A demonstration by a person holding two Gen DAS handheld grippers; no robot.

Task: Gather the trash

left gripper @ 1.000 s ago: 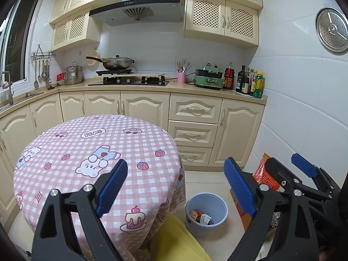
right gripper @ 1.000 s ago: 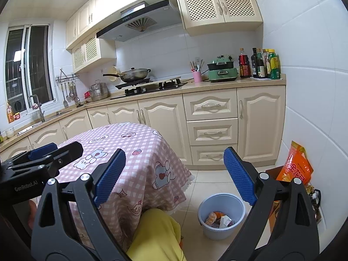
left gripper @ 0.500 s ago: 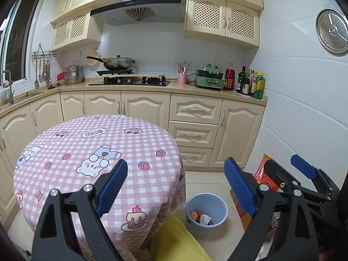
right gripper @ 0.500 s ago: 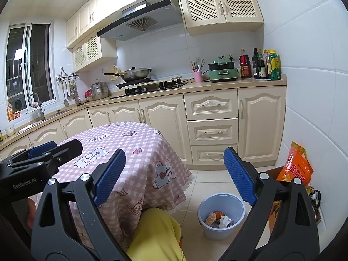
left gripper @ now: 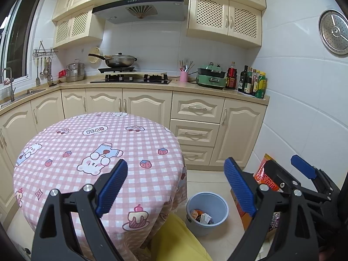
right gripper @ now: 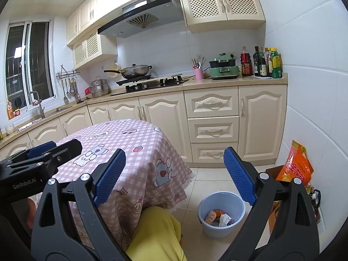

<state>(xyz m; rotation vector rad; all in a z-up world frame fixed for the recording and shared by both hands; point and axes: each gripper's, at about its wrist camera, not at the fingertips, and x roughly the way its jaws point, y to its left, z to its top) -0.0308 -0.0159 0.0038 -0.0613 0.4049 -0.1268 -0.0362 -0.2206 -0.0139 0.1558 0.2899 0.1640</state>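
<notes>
A light blue trash bin (left gripper: 217,199) stands on the tiled floor right of the round table (left gripper: 87,152), with crumpled wrappers (left gripper: 201,214) inside. The bin also shows in the right wrist view (right gripper: 221,198) with its wrappers (right gripper: 219,217). My left gripper (left gripper: 176,187) is open and empty, held above the table's near edge. My right gripper (right gripper: 174,176) is open and empty, to the right of the left one, whose body (right gripper: 32,169) shows at the left of its view. The right gripper's body (left gripper: 304,184) shows at the right of the left wrist view. The pink checked tablecloth carries no loose items.
An orange bag (right gripper: 298,165) sits in a cardboard box (right gripper: 274,195) by the right wall. Cream cabinets (left gripper: 195,128) and a counter with stove, wok (left gripper: 119,59) and bottles (left gripper: 252,82) line the back. The person's yellow-clad knee (right gripper: 156,228) is below the grippers.
Nearly nothing differs; both views shifted very slightly, and both grippers stay open and empty.
</notes>
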